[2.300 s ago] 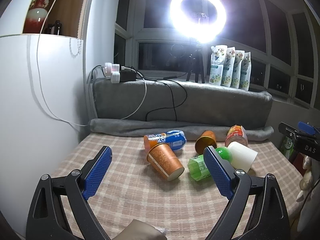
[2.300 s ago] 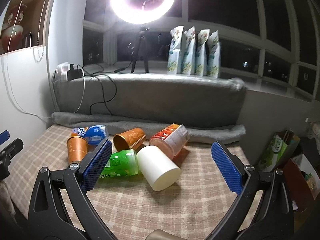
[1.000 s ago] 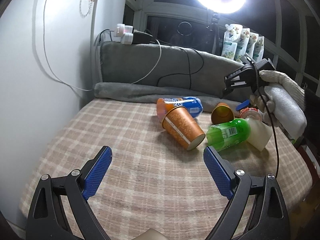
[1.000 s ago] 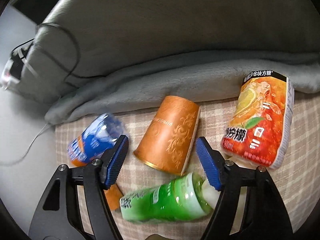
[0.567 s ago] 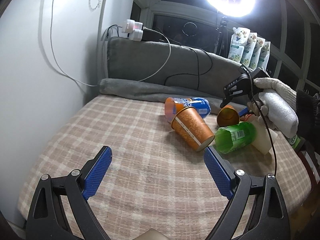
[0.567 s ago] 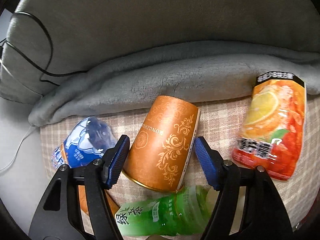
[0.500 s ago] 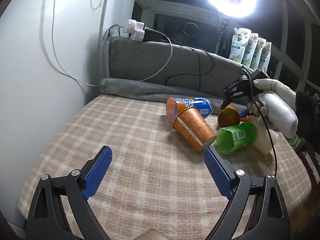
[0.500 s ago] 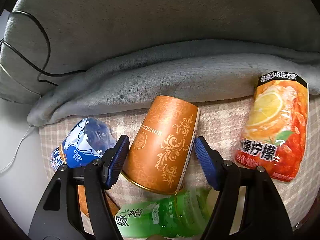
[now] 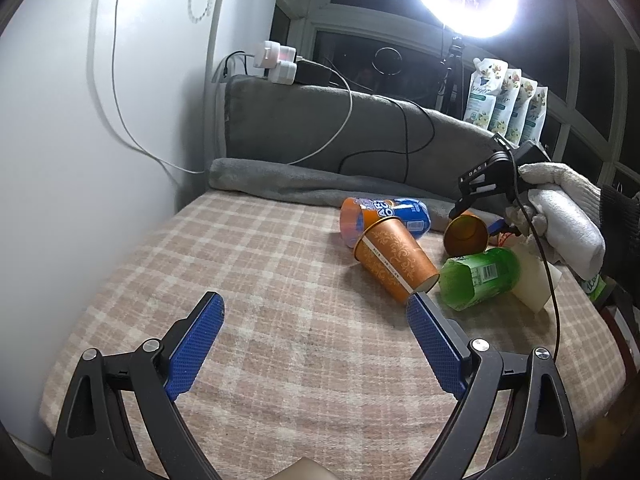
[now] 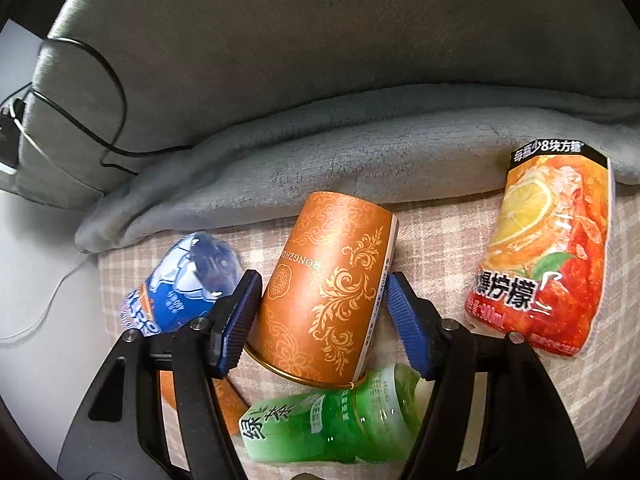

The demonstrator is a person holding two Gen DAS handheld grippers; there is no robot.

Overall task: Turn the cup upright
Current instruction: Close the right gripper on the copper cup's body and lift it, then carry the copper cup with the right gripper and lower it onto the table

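Note:
An orange patterned paper cup lies on its side on the checked cloth, rim toward me. My right gripper straddles it, one blue pad on each side, jaws narrowed close to its walls; contact is not clear. In the left wrist view this cup shows its open mouth under the right gripper, held by a gloved hand. A second orange cup lies on its side nearer the left gripper, which is open and empty above the cloth.
A green tea bottle lies just in front of the held cup, a blue bottle to its left, an orange lemon-tea bottle to its right. A white cup lies behind the green bottle. A grey rolled blanket borders the back.
My right gripper has pushed forward over the orange cup and its jaws have narrowed around it. The left gripper has barely moved.

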